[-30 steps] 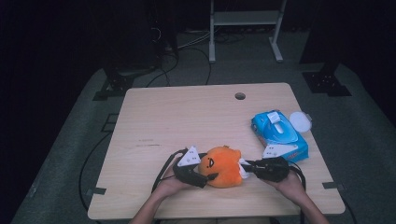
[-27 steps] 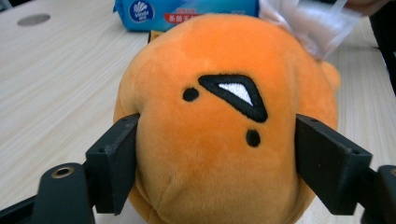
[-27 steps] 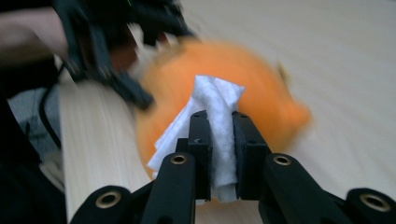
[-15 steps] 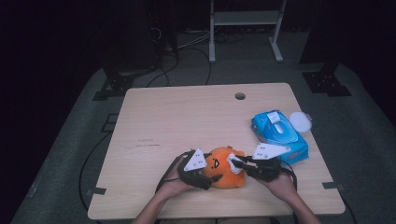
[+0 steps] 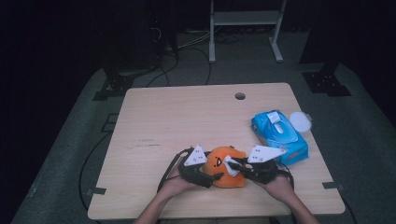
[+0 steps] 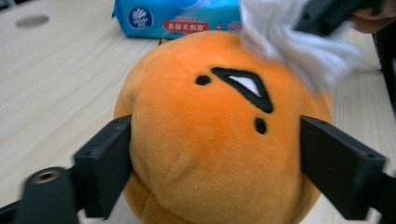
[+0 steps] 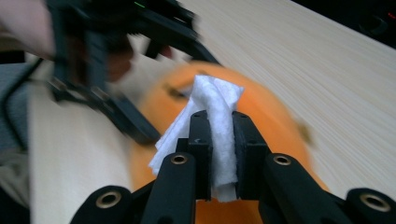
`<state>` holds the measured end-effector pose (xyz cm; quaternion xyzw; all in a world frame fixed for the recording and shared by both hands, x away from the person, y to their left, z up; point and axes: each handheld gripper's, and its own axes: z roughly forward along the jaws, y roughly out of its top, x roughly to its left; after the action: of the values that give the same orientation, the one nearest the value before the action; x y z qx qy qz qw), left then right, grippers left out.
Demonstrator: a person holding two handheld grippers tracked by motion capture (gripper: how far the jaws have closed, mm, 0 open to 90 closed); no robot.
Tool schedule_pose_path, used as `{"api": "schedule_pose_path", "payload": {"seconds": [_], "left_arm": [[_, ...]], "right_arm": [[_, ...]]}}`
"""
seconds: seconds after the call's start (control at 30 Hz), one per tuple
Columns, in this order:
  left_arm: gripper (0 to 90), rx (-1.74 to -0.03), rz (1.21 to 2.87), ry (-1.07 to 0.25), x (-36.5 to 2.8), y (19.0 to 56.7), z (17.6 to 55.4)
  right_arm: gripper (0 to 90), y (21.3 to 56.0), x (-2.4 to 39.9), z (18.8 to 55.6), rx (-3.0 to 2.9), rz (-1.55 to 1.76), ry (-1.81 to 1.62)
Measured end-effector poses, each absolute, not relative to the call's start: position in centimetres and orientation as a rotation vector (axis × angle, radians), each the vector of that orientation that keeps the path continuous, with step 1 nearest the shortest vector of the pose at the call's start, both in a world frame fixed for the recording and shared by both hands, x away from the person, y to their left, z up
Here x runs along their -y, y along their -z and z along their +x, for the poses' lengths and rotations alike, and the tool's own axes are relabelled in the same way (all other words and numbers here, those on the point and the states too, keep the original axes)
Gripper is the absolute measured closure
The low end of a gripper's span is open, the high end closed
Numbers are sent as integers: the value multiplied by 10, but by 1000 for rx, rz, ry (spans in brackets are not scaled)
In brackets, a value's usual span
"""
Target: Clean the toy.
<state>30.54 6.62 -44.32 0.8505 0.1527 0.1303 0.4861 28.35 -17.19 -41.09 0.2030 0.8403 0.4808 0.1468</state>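
Since 1 s ago: right hand-held gripper (image 5: 236,164), pinching white wipe (image 7: 216,122), rose onto orange plush (image 6: 212,126) top (centre-bottom). Left hand-held gripper (image 5: 208,173) clamps plush, jaws just widened. Wooden desk (image 5: 187,116); dark room.

a light wooden table (image 5: 177,121) with rounded corners stands on a grey floor mat (image 5: 70,140). near its far edge there is a round cable hole (image 5: 240,96). an orange plush toy (image 5: 227,169) with a stitched face sits on the table near the person's edge. to the right lies a blue pack of wet wipes (image 5: 279,136), touching the tabletop flat, with a round white lid (image 5: 300,121) just beside it at the right edge.
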Motion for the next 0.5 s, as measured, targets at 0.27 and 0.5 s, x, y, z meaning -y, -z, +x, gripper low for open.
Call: {"api": "schedule_pose_path", "payload": {"seconds": [0.27,0.5], "left_arm": [[179,-367,2045,-309,-70,444,306],[141,-469,2022,-211,-71,448,315]], "right_arm": [[790,408,179,284,-2380,579,-1320],[790,413,187,288,-2379,619,-1294]]}}
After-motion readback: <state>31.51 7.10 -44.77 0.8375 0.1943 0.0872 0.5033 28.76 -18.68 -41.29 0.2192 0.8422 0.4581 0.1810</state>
